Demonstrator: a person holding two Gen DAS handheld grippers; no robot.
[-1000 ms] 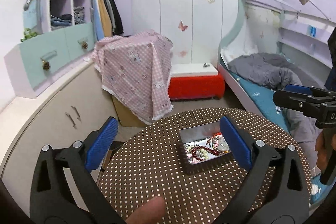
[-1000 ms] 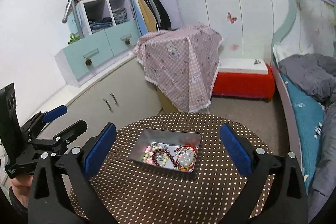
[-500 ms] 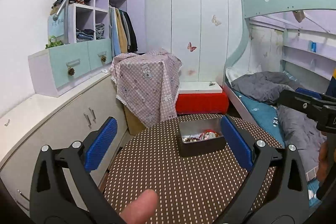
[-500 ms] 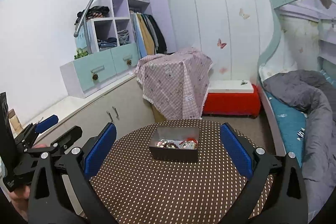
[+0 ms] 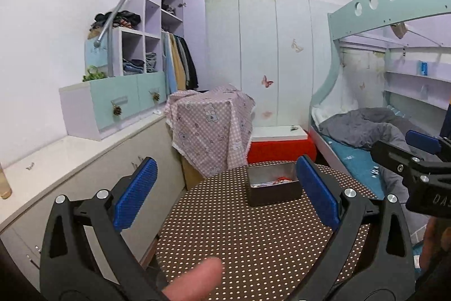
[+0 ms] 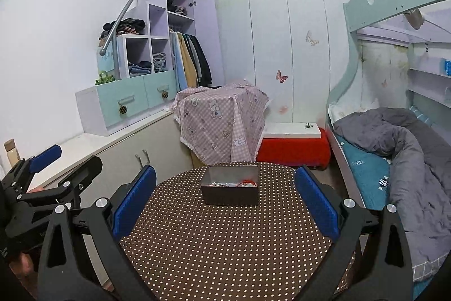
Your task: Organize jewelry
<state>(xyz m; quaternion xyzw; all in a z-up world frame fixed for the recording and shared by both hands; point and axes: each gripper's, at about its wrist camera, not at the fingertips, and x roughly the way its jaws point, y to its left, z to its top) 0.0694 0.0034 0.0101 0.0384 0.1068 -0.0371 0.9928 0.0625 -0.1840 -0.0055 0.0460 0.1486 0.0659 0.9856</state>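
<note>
1. The bunk bed, with a grey quilt heaped on its blue sheet, runs along the right side of both claws, well beyond the table.
2. The low cupboard with its white top lies to the left of both claws; a block of pale green drawers and open shelves of folded clothes stands on it farther back.
3. A pink checked cloth is draped over something boxy straight ahead, past the far edge of the table; a red stool with a white top sits just right of it.
4. The round table, covered in brown cloth with pale dots, spreads under and ahead of both claws.
5. The left claw is spread wide, holding nothing, its blue pads hovering above the table. A fingertip shows at the bottom edge of its view.
6. The right claw is also spread wide and holds nothing, level above the near half of the table. Each claw appears at the side of the other's view.
7. The metal tin stands on the far part of the table, straight ahead of the right claw and ahead and slightly right of the left one, just beside the left claw's right pad in that view.
8. The jewelry lies inside the tin: pale beads and a red piece show over the rim; finer detail is too small to tell.
</note>
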